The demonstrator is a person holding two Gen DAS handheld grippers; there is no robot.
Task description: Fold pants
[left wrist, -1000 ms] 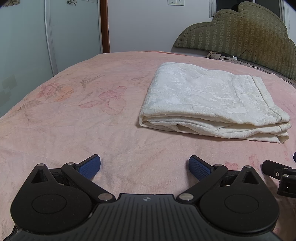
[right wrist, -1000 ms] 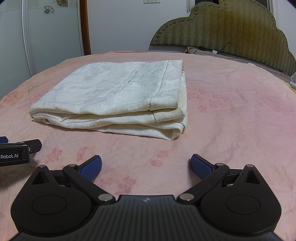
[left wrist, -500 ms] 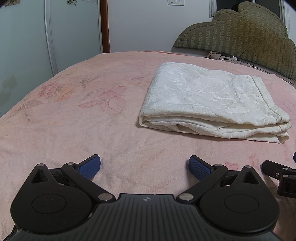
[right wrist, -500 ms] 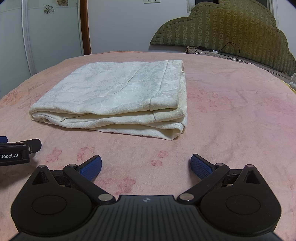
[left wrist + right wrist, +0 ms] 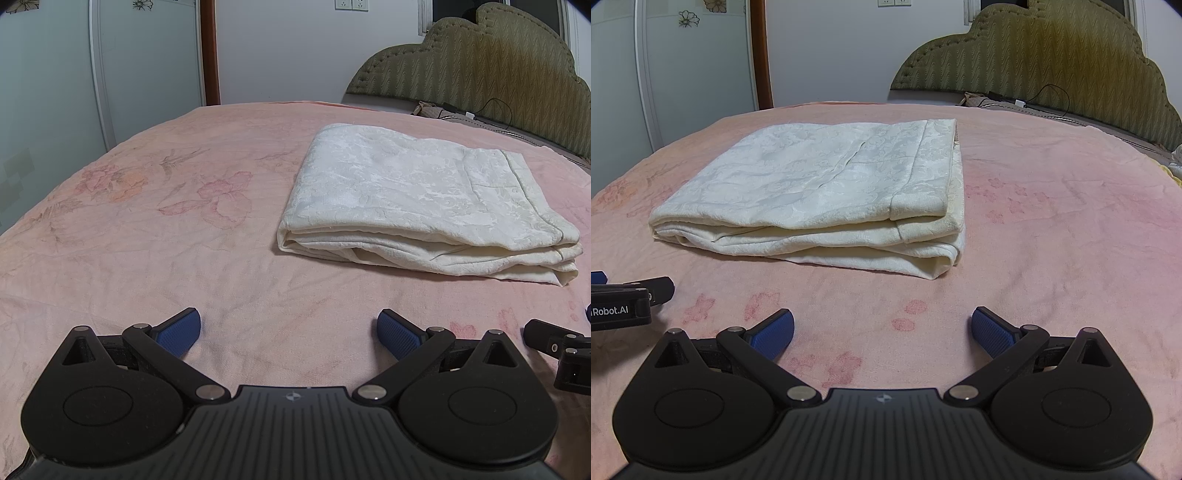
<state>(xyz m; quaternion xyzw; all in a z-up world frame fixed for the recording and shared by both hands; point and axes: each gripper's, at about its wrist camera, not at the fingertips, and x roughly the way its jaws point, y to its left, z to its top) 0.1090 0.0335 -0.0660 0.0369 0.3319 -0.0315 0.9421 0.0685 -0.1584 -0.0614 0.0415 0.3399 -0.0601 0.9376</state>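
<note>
The cream-white pants (image 5: 417, 195) lie folded in a flat rectangular stack on the pink bed; they also show in the right wrist view (image 5: 827, 192). My left gripper (image 5: 290, 328) is open and empty, low over the bedspread in front of the stack's left end. My right gripper (image 5: 882, 328) is open and empty, in front of the stack's right end. Neither touches the pants. Part of the right gripper (image 5: 557, 347) shows at the right edge of the left wrist view, and part of the left gripper (image 5: 624, 301) at the left edge of the right wrist view.
The pink floral bedspread (image 5: 147, 229) covers the bed. A green padded headboard (image 5: 1034, 62) stands at the back right, with a cable and charger (image 5: 1019, 101) beside it. Wardrobe doors (image 5: 110, 66) stand at the left beyond the bed edge.
</note>
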